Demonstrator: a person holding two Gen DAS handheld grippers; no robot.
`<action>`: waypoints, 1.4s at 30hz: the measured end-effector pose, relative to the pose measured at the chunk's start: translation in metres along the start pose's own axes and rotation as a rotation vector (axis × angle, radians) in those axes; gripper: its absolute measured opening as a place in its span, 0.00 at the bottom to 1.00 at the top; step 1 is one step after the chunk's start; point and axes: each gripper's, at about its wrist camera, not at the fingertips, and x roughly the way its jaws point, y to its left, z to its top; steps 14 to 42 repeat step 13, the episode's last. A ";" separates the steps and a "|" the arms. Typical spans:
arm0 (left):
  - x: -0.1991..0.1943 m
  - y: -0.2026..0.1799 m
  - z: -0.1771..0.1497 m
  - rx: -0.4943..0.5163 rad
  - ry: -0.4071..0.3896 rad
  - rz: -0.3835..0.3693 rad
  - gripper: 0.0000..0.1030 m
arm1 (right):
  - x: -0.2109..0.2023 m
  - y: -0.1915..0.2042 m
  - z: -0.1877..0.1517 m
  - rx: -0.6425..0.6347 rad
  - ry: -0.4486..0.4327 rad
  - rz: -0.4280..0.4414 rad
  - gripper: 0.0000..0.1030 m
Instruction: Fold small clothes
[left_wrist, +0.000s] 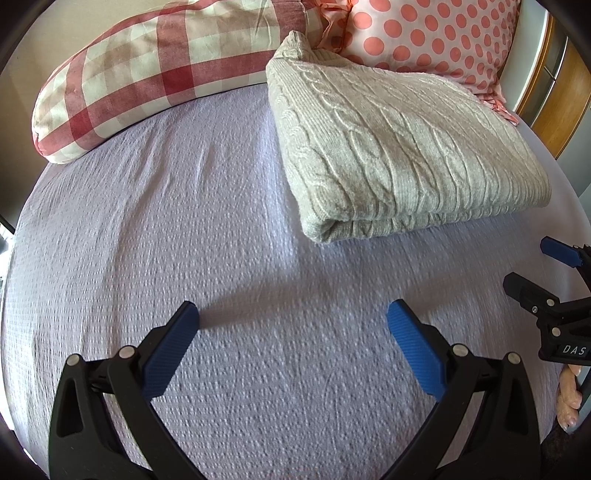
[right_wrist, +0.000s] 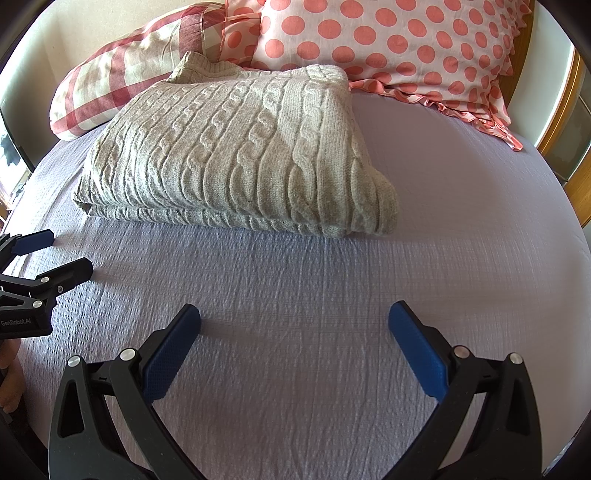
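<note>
Left gripper (left_wrist: 293, 317) spread, sweater (left_wrist: 399, 147) beside checked pillow (left_wrist: 147, 70) ahead.

Your left claw (left_wrist: 293, 314) gapes wide above the lilac bedsheet (left_wrist: 184, 221), gripping nothing. The folded cable-knit sweater (left_wrist: 388, 147) lies ahead, right of centre. Your right claw (left_wrist: 532, 269) shows at the right edge.

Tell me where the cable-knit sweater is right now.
The folded cable-knit sweater lies on the lavender bedsheet just in front of the checked pillow and polka-dot pillow, beyond both open grippers and touched by neither.
</note>
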 end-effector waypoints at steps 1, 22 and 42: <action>0.000 0.000 0.000 0.000 0.000 0.000 0.98 | 0.000 0.000 0.000 0.000 0.000 0.000 0.99; 0.001 0.000 0.000 0.000 -0.003 0.000 0.98 | 0.000 0.000 0.000 0.000 0.000 0.000 0.99; 0.001 0.000 0.000 0.000 -0.003 0.000 0.98 | 0.000 0.000 0.000 0.000 0.000 0.000 0.99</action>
